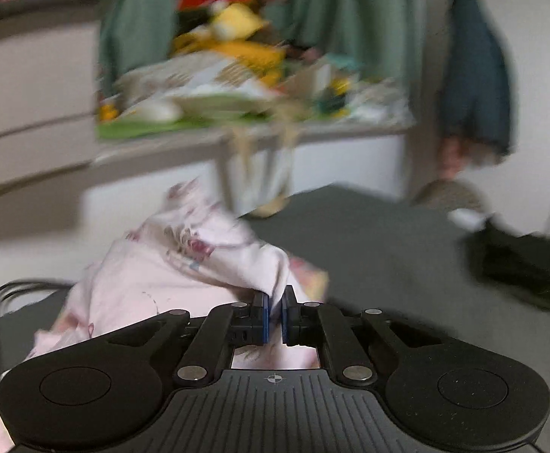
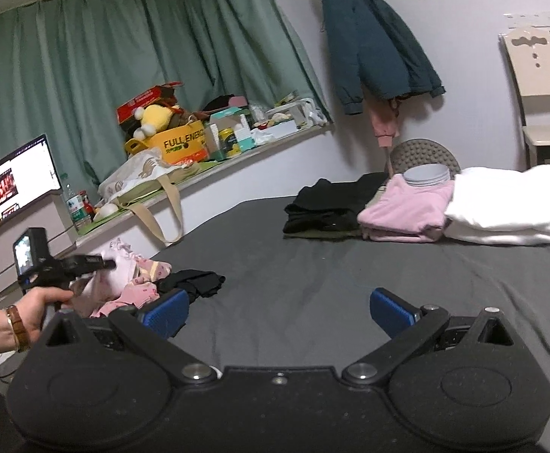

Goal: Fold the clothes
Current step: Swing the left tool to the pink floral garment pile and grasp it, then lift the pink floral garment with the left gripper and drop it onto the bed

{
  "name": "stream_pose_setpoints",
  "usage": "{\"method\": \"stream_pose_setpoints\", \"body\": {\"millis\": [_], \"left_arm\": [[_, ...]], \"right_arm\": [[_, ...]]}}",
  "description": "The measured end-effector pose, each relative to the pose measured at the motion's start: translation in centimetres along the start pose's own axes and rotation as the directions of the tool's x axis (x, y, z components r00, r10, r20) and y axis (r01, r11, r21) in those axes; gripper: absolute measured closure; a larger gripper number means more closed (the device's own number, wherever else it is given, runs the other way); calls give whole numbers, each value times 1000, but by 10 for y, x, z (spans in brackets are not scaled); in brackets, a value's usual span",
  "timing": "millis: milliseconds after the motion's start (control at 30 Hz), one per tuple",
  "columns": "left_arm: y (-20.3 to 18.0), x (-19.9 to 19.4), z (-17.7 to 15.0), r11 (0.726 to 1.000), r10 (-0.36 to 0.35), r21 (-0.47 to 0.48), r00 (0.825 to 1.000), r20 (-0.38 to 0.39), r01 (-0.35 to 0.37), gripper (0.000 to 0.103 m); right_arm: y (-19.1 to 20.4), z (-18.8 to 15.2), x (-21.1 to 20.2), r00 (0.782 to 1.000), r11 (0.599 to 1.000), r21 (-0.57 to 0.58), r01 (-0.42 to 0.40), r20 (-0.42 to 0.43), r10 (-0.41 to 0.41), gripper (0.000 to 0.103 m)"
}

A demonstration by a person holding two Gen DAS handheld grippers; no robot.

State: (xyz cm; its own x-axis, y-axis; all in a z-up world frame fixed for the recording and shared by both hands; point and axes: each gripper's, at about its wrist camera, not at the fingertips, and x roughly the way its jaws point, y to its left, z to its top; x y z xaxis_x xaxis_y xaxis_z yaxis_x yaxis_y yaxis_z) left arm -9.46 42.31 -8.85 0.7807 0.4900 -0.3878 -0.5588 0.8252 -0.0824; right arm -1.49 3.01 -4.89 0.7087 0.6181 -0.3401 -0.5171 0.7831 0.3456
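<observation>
The garment (image 1: 154,283), pale pink with a faint floral print, hangs bunched from the left tongs (image 1: 274,315), which are clenched on a fold of its cloth. It sits at the near left edge of the bed (image 2: 312,264), ahead and to the left of the right tongs (image 2: 278,311). In the left wrist view it is crumpled and blurred, so neither its hem nor its sleeves can be told apart.

The step in hand looks like lifting it out of the heap for spreading. To do that well, the left tongs should raise it clear of the pink piece (image 2: 131,298) and the black piece (image 2: 192,281) lying just beside it. The right tongs, released wide and empty over bare sheet, would then take a second edge so the cloth can be drawn flat.

Well beyond the right tongs lie folded stacks (image 2: 407,207).
</observation>
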Motion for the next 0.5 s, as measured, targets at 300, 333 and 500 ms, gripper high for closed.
{"method": "stream_pose_setpoints", "body": {"millis": [300,333,500], "left_arm": [[-153,-98,19,681,-722,220,690,43,699,98],[-171,-113,19,597,-793,231,608,27,768,98],[-232,-139,1,395,-880,185,428,-205,900,98]], "right_arm": [[-51,1,-23,994,977,187,97,28,-104,0],[-61,3,-28,991,968,224,113,42,-126,0],[-119,12,-62,952,882,409,233,89,-293,0]]}}
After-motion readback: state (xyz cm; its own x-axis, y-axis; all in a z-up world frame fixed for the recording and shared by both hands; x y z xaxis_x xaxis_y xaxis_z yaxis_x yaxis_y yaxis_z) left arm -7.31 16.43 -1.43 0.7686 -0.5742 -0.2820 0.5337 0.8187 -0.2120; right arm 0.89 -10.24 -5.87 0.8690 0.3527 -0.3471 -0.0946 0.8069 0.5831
